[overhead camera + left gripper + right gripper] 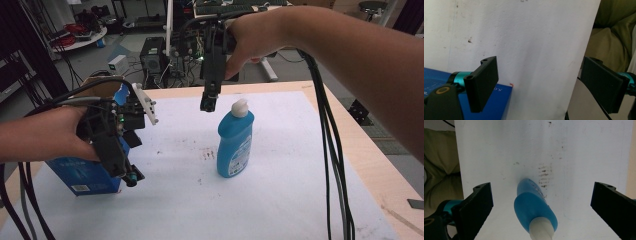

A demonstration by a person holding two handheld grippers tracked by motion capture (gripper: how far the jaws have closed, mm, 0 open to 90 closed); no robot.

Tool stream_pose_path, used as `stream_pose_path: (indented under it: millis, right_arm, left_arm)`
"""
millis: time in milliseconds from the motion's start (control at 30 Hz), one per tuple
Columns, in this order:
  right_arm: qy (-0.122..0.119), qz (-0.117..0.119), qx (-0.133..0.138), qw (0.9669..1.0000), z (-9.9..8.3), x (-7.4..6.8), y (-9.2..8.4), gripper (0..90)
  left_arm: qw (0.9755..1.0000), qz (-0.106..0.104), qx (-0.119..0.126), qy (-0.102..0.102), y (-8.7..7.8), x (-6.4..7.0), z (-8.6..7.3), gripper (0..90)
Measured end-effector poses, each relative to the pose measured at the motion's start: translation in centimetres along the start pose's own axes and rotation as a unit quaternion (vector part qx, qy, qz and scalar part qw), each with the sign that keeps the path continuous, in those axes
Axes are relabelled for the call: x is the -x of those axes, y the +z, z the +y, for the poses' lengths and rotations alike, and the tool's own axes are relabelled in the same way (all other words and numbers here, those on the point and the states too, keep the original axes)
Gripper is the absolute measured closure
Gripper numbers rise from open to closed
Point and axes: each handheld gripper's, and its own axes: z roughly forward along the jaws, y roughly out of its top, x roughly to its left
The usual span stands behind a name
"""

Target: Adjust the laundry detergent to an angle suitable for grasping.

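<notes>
You have one bottle [235, 142], one box [82, 175] and two grippers on a wooden worktop [370, 150] covered by a white sheet [280, 200]. The bottle is smooth blue plastic, flattened and tapering to a white nozzle cap, standing upright near the sheet's centre with a label whose print is too small to read. The box is blue cardboard with a brown open flap, at 9 o'clock from the bottle and well apart from it; its white lettering is illegible. Your left gripper [131, 176] hangs just in front of the box, jaws spread wide and empty. Your right gripper [209, 104] hovers at 11 o'clock of the bottle's cap, pointing down; its jaws stand wide apart with the bottle between them below. Dark smudges mark the sheet beside the bottle, possibly ink.
</notes>
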Motion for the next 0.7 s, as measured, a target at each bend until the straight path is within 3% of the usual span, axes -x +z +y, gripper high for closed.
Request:
stream_pose_path:
  millis: [433,600,700]
  right_arm:
    - [0.004,-0.005,0.006,1.0,-1.2,-0.4,-0.9,3.3]
    - [0.015,-0.006,0.009,0.9998,-1.9,-0.5,-1.1,3.3]
    - [0.025,-0.009,0.009,0.9996,-3.2,-0.7,-1.3,3.3]
  left_arm:
    - [1.0,-0.001,0.001,-0.002,0.1,-0.2,0.2,15.0]
    - [1.0,-0.001,0.004,-0.004,0.1,-0.3,0.2,15.0]
    - [1.0,0.0,0.007,-0.007,0.2,-0.7,0.3,15.0]
